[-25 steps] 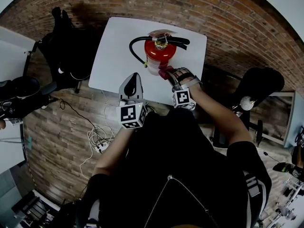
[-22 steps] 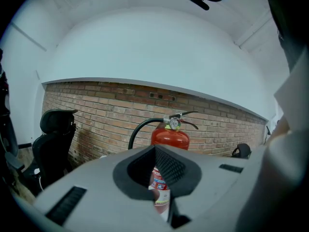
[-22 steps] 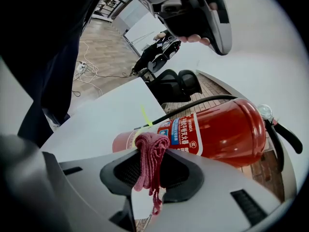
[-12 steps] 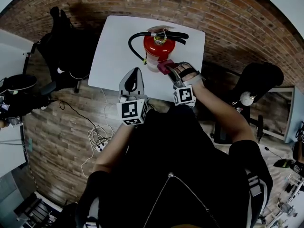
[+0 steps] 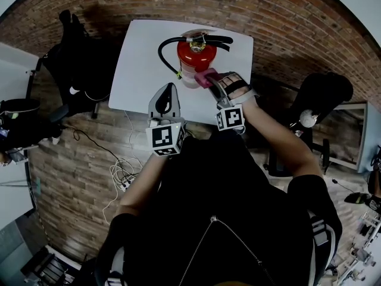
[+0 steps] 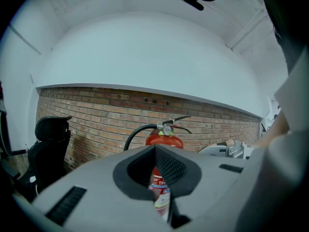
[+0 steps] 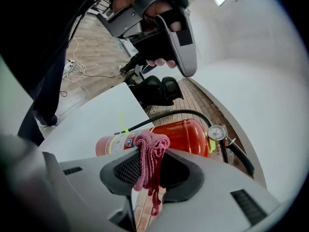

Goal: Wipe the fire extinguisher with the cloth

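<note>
A red fire extinguisher (image 5: 196, 53) with a black hose stands on the white table (image 5: 143, 58); the left gripper view shows it upright against the brick wall (image 6: 165, 138). My right gripper (image 5: 212, 80) is shut on a folded pink cloth (image 5: 206, 77) and presses it to the cylinder's near right side. In the right gripper view the cloth (image 7: 150, 154) sticks out between the jaws of that gripper (image 7: 148, 166), against the red body (image 7: 181, 134) by the pressure gauge (image 7: 217, 132). My left gripper (image 5: 168, 90) hovers at the table's near edge, shut and empty (image 6: 156, 152).
Black office chairs stand left (image 5: 80, 58) and right (image 5: 324, 97) of the table. White cables (image 5: 122, 171) lie on the brick-pattern floor to the left. A brick wall (image 6: 96, 110) rises behind the table.
My right gripper has slid the cloth a little to the right along the extinguisher's near side. The left gripper has barely moved.
</note>
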`<state>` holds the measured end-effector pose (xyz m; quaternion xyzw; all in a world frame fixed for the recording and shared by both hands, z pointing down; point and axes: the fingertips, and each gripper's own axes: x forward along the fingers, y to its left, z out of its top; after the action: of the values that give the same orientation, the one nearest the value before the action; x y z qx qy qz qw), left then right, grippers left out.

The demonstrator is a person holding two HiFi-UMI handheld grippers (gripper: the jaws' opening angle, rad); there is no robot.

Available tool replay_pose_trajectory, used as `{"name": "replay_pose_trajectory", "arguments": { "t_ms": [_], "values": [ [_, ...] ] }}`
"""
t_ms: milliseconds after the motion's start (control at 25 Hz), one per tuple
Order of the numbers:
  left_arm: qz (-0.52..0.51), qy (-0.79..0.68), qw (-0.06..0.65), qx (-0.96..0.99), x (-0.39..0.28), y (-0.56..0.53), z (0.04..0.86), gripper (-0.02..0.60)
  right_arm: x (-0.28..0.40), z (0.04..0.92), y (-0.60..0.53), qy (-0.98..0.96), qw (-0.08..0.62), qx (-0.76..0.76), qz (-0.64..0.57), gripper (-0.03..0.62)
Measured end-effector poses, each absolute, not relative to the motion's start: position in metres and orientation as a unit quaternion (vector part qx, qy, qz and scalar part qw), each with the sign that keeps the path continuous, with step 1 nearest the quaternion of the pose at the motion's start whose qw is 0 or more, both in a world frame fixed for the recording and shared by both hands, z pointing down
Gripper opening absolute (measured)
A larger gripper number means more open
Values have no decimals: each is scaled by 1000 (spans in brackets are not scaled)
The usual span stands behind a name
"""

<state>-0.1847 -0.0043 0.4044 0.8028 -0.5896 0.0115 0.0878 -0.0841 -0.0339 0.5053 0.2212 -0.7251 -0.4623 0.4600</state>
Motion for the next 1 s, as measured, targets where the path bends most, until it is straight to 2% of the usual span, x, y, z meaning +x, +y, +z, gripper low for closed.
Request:
{"name": "replay_pose_trajectory", "arguments": {
  "t_ms": [1000],
  "values": [
    [7, -588, 95, 803, -185, 20, 406, 9, -88, 432, -29, -705, 432, 300, -475, 117]
  ]
}}
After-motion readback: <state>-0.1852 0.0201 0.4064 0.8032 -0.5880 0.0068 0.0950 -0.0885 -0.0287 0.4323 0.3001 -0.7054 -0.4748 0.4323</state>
